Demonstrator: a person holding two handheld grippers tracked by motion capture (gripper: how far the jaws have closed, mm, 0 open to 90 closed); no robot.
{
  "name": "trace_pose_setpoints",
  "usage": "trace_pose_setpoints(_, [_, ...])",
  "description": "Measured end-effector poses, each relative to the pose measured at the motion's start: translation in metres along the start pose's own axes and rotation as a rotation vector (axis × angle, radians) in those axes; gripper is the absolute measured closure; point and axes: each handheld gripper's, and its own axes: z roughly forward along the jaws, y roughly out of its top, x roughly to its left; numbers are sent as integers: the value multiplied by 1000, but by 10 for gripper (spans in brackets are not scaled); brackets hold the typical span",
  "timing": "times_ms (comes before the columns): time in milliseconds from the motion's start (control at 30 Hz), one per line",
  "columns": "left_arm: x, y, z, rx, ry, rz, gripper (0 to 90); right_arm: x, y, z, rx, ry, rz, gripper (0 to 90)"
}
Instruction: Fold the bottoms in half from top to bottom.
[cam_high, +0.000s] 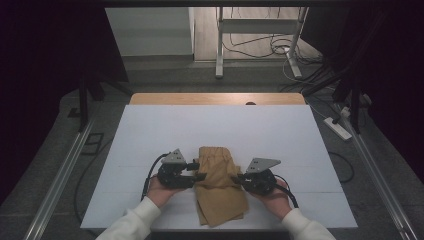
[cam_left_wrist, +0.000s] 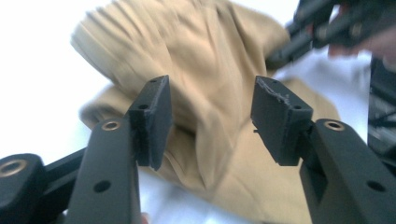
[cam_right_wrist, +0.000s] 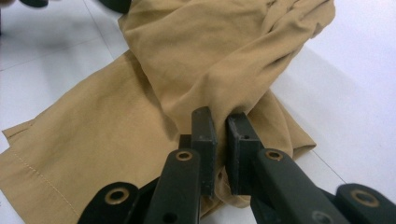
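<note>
Between our two tongs lies the tan garment (cam_high: 220, 182), long axis running away from us. Right gripper (cam_right_wrist: 220, 122) pinches a fold on its side; left gripper (cam_left_wrist: 210, 116) stands wide, cloth just ahead, unpressed, equally near.

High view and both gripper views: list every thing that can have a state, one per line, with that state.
Tan cotton garment: folded and bunched, lying on the table, a fold pinched at its right side.
Left gripper: jaws open, astride the cloth without pressing it.
Right gripper: jaws shut on a fold of the garment.
White table top: bears the garment near the front edge.
</note>
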Motion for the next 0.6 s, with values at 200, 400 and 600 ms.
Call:
trace_pose_setpoints(200, [18,17,10,5,53,-70,375,0,0,0,0,2,-5,829])
trace_pose_setpoints(400, [37,28,28,75,68,-125,297,1,0,0,1,2,-9,830])
trace_pose_setpoints(600, [45,27,40,121,-7,-152,330,2,-1,0,0,-2,-18,829])
